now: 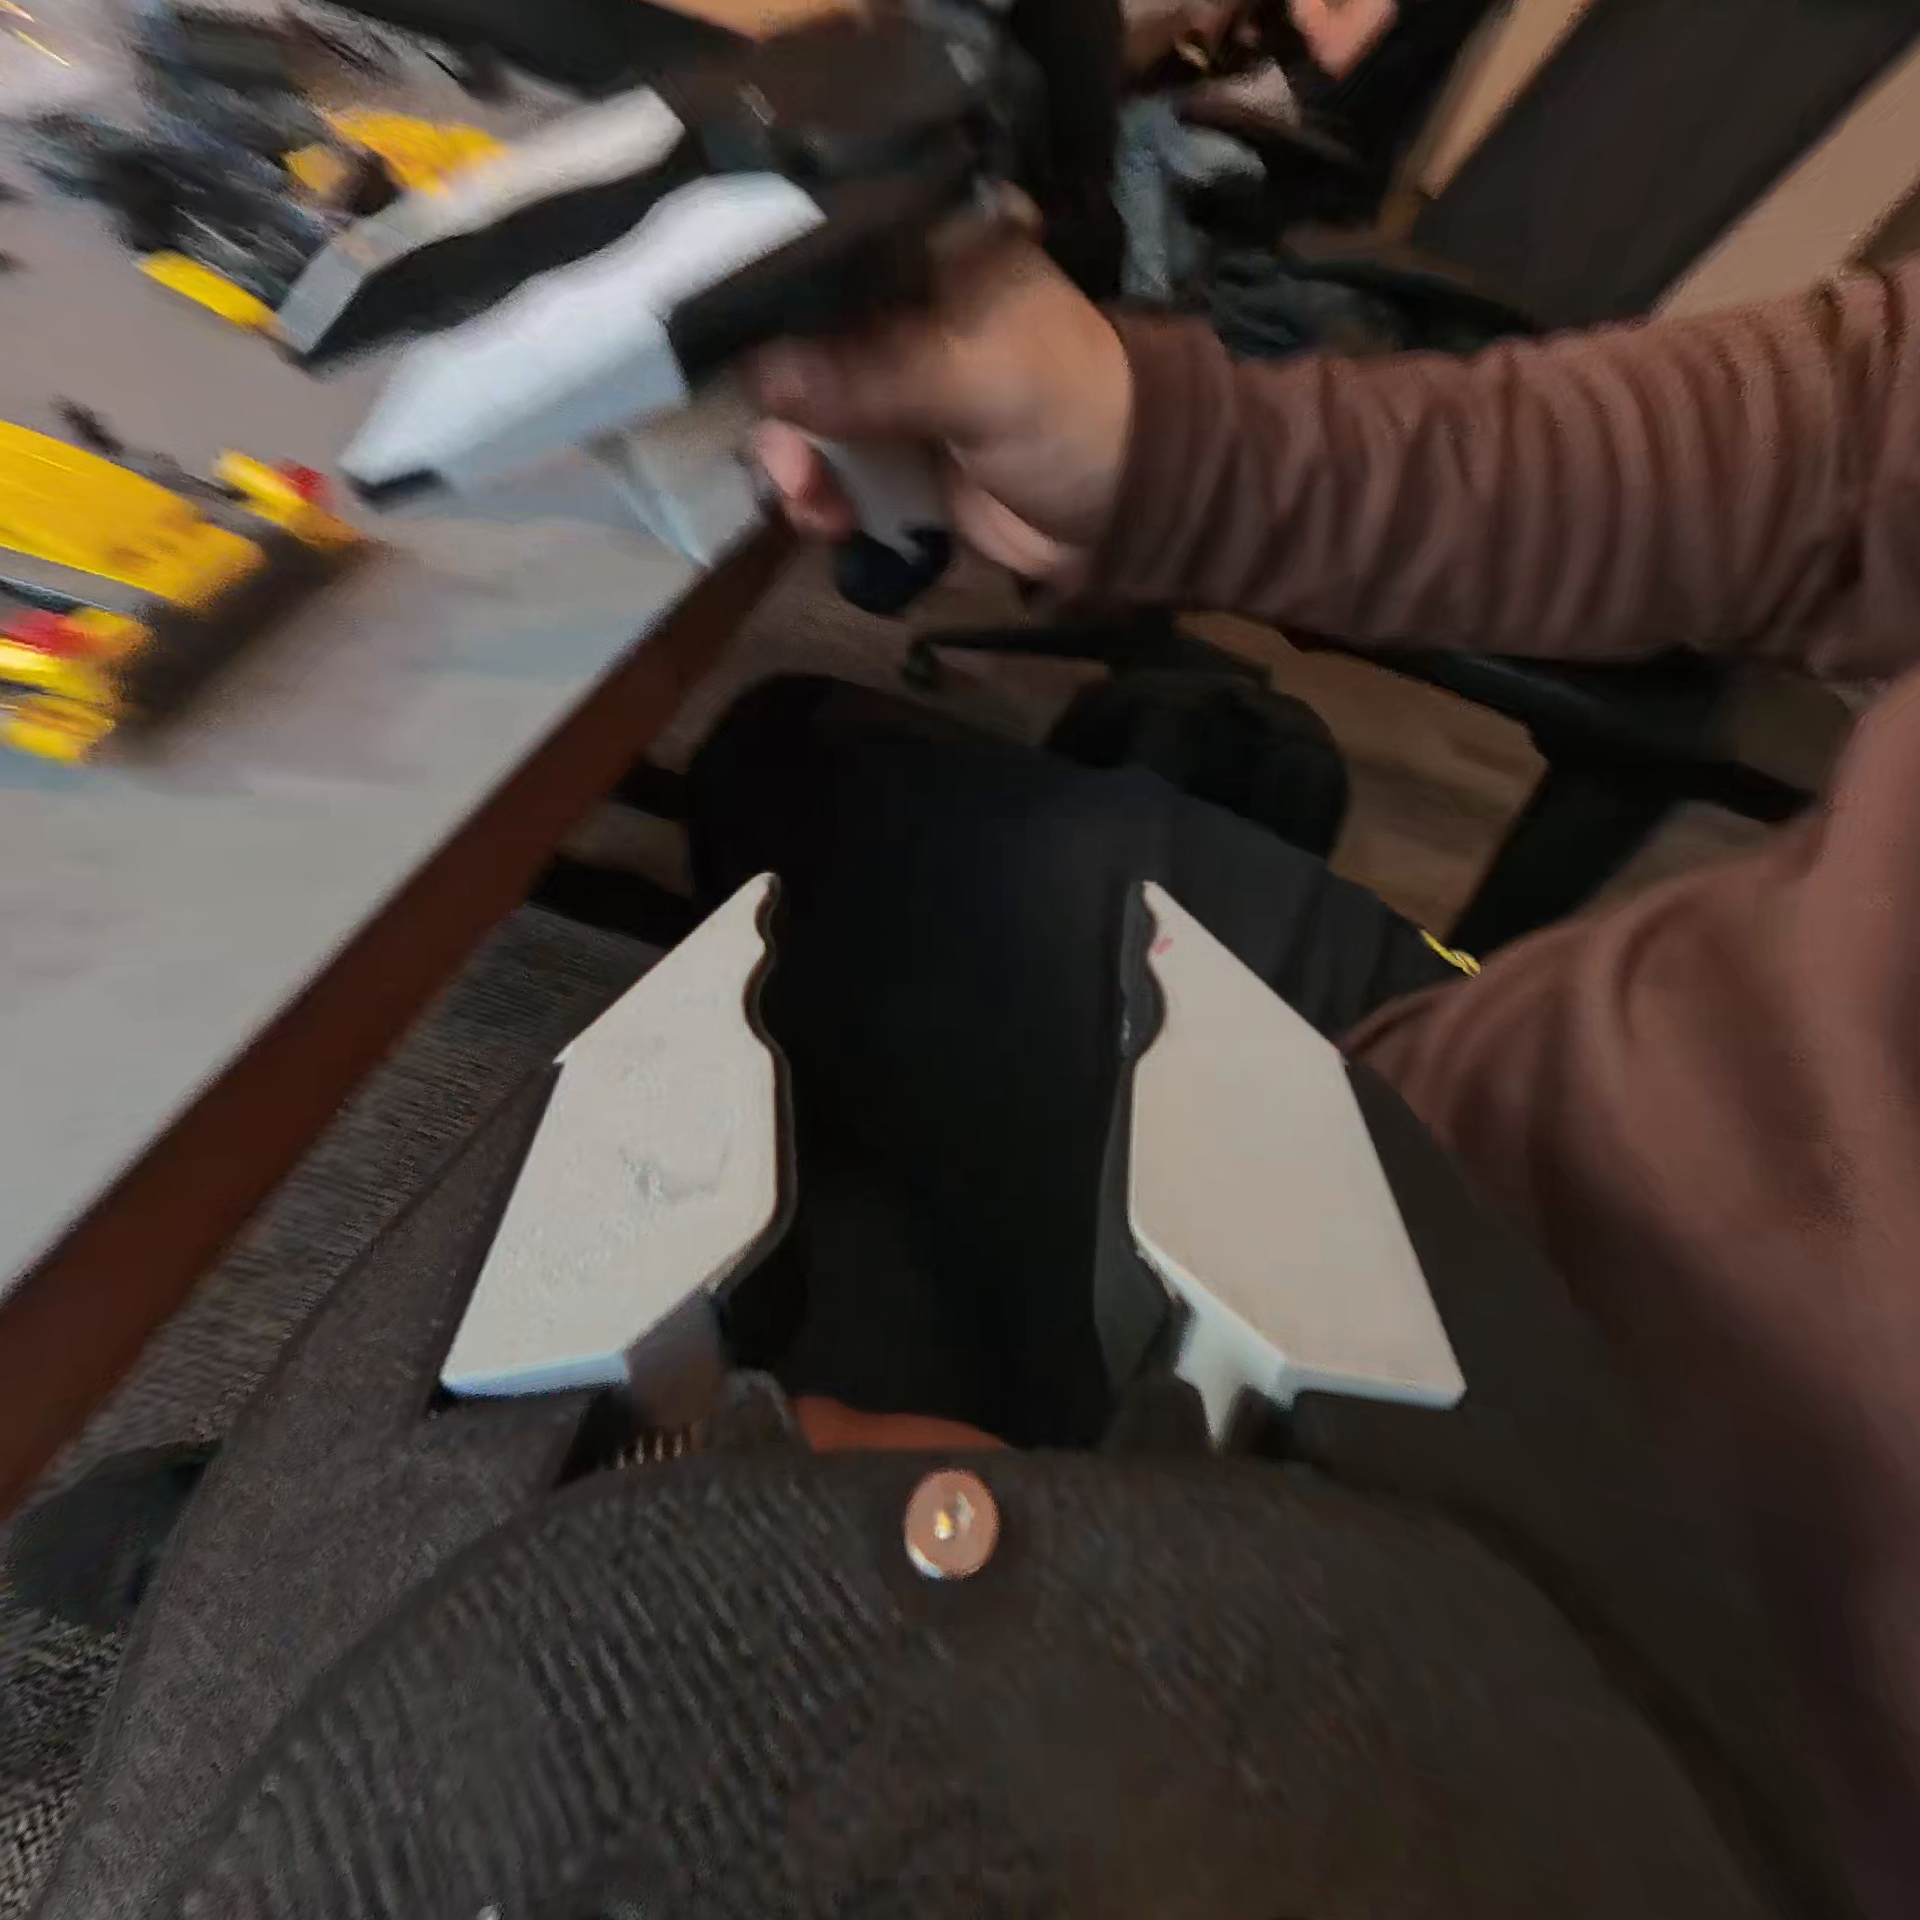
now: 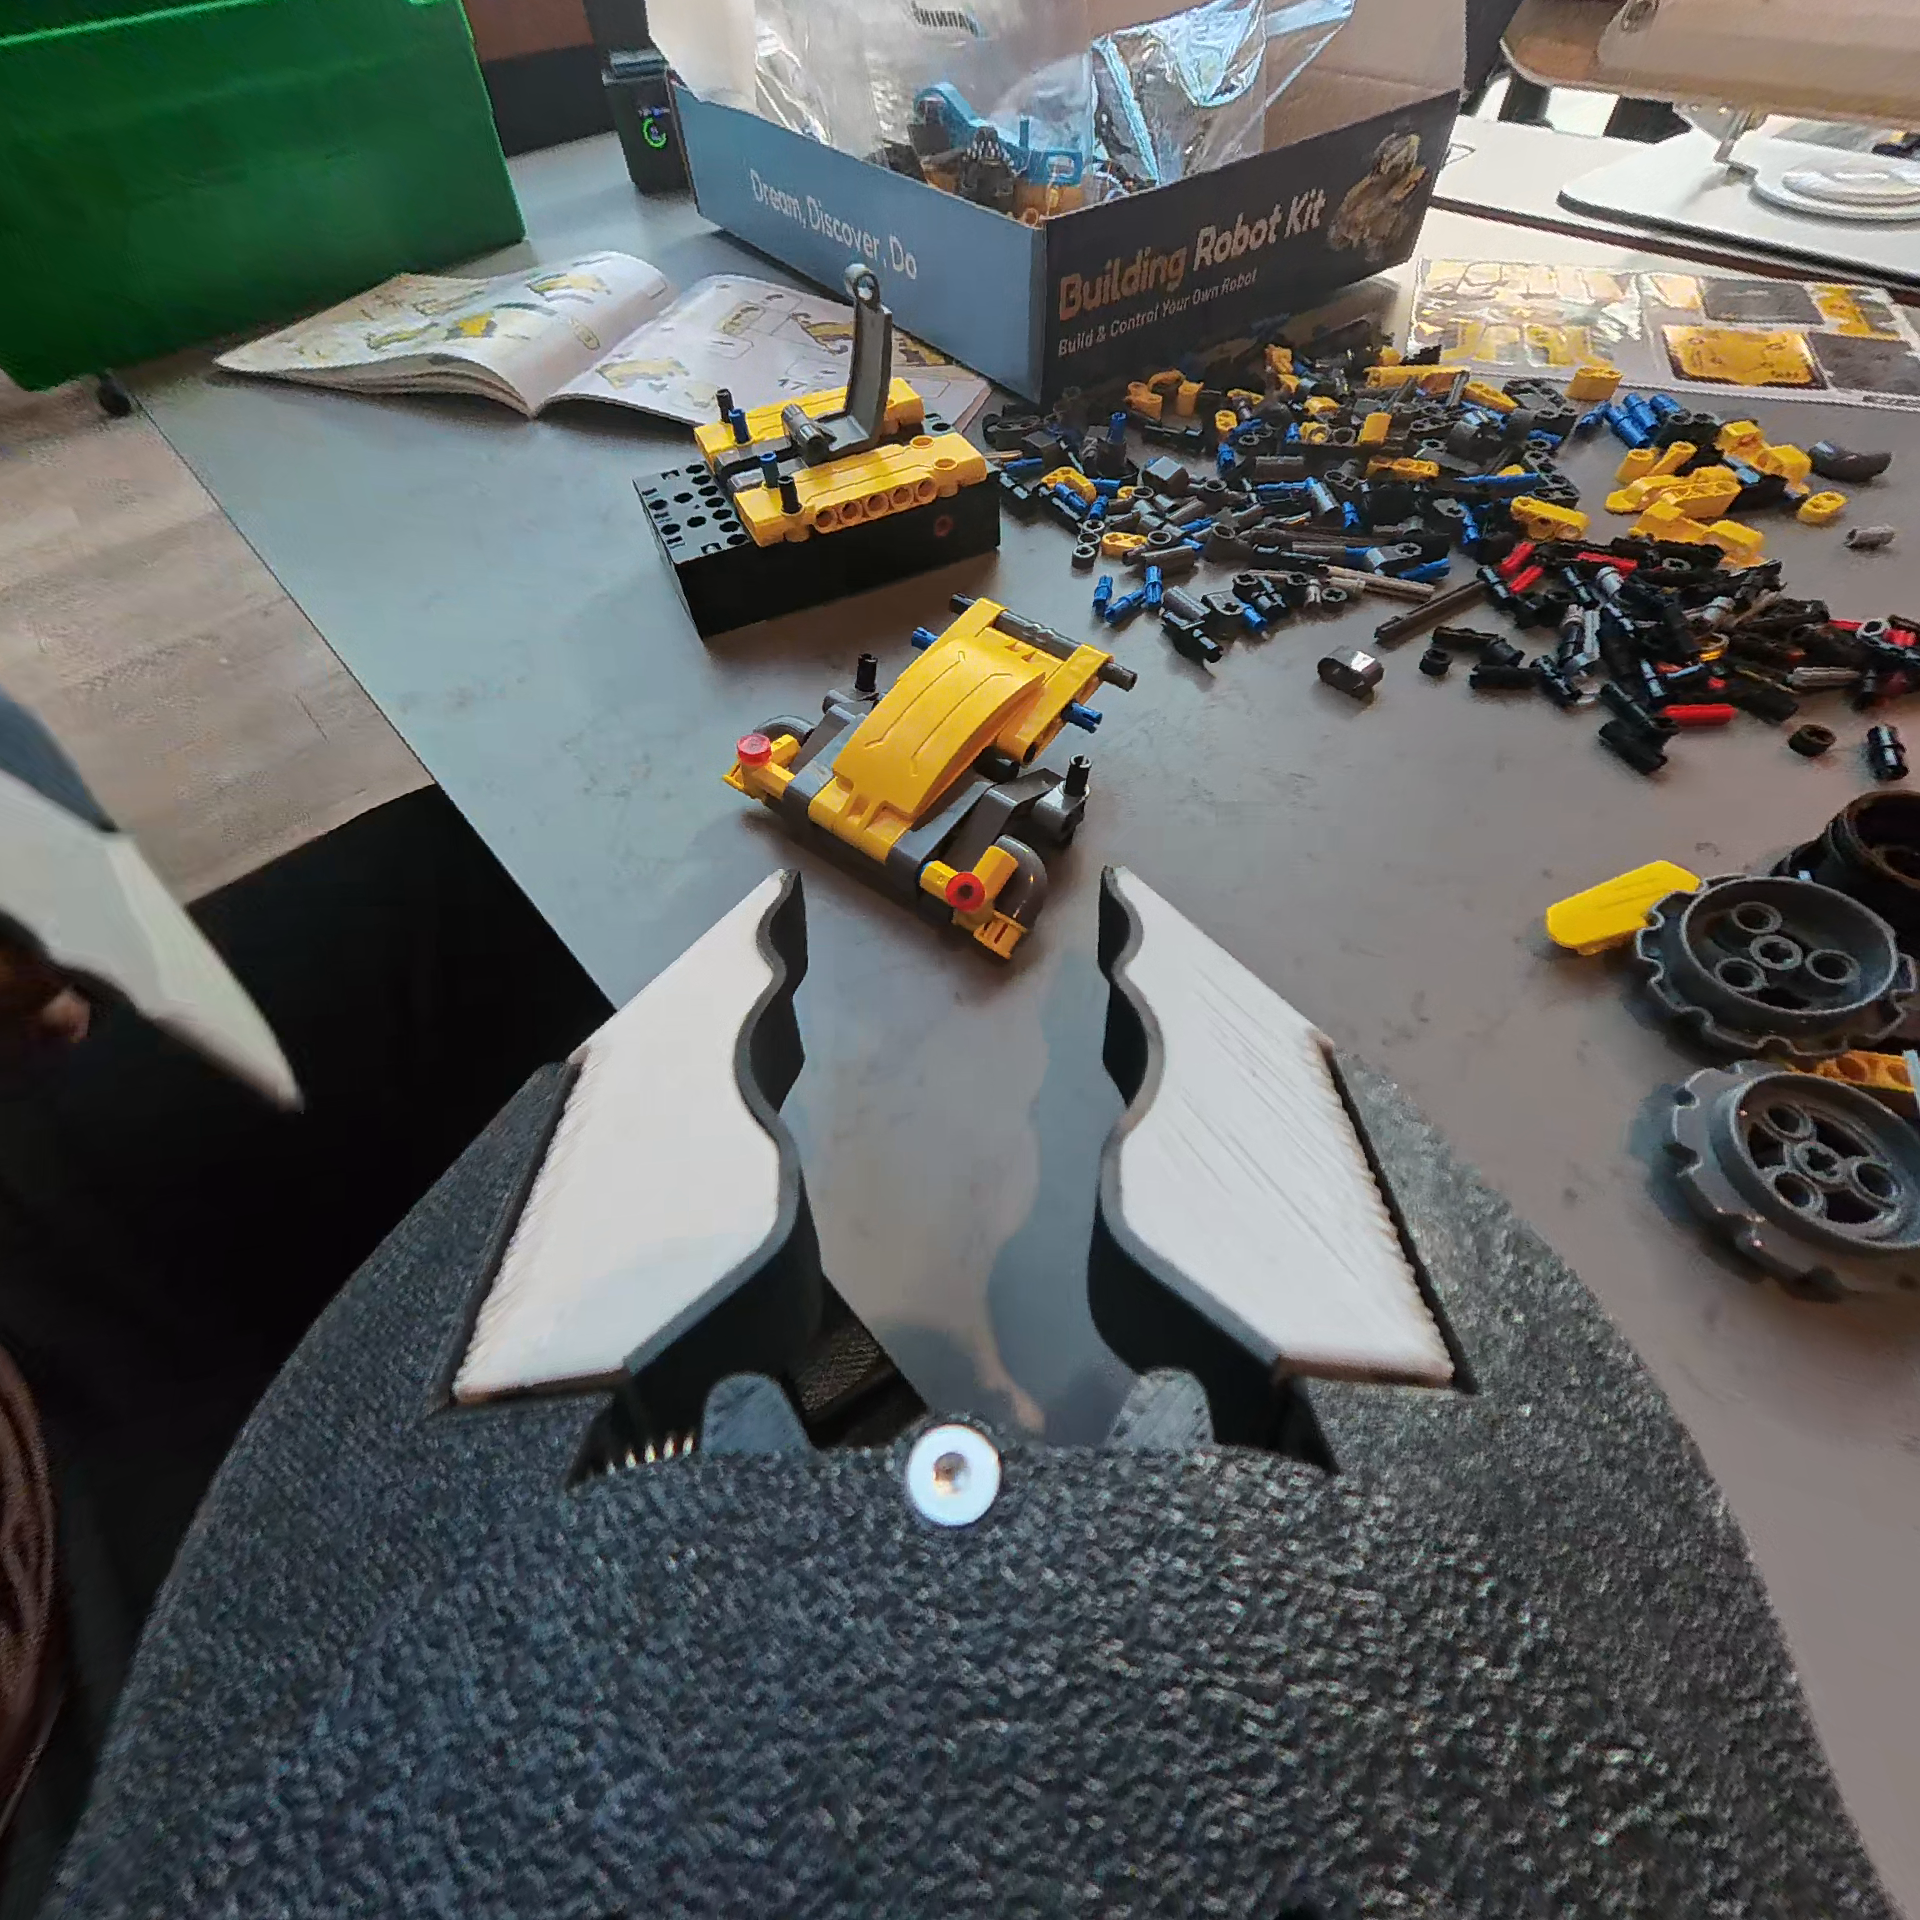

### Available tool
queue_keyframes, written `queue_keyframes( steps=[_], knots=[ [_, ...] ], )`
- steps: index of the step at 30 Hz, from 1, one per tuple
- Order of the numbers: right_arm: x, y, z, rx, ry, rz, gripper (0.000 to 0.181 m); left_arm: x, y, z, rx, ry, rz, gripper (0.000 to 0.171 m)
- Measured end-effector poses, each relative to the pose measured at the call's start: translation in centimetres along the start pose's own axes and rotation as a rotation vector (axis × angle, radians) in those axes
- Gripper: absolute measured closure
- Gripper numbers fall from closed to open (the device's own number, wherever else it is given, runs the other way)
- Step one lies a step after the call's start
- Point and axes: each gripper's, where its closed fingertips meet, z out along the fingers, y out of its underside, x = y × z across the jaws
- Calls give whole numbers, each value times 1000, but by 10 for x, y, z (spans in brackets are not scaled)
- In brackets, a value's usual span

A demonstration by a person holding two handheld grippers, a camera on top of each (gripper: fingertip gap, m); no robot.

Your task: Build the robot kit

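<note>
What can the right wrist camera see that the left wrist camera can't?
Only the right wrist view shows the open instruction booklet, the kit box, the heap of loose pieces and the toothed wheels. Only the left wrist view shows the person's hand and brown sleeve, holding the right gripper. Both show the grey table, a yellow model, and open, empty grippers, including the left gripper.

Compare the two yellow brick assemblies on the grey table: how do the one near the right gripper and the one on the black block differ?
The low yellow-and-grey car-like assembly lies directly on the grey table, just ahead of the open right gripper; the yellow beam assembly on a black block sits farther back, near the open instruction booklet.

The car-like one has a curved hood and red studs; the other has flat holed beams and an upright grey lever.

Both carry small blue and black pins.
</note>
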Motion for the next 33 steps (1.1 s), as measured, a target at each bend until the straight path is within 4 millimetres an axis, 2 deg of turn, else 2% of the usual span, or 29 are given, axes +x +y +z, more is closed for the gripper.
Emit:
queue_keyframes(
  steps=[2,4,7,10,14,21,26,33],
  knots=[
    [-3,-3,-1,12,-2,-16,129,15,26,7,-144,59,60,105],
    [-8,-4,0,16,-12,-45,129,9,42,7,-207,19,193,104],
    [-16,-2,6,6,-40,-103,129,-5,56,4,-288,-52,321,106],
    [-24,-1,12,-2,-72,-117,131,-7,65,3,-325,-50,338,109],
    [-34,-9,13,30,-123,-108,131,-23,78,1,-378,-68,324,111],
    [-41,-13,13,26,-228,-70,143,-47,77,7,-358,-41,165,114],
    [-55,-8,11,-16,-353,-102,166,-51,67,17,-356,-4,206,113],
    [-69,5,10,-82,-412,-204,164,-46,41,29,-274,48,224,114]
  ],
)
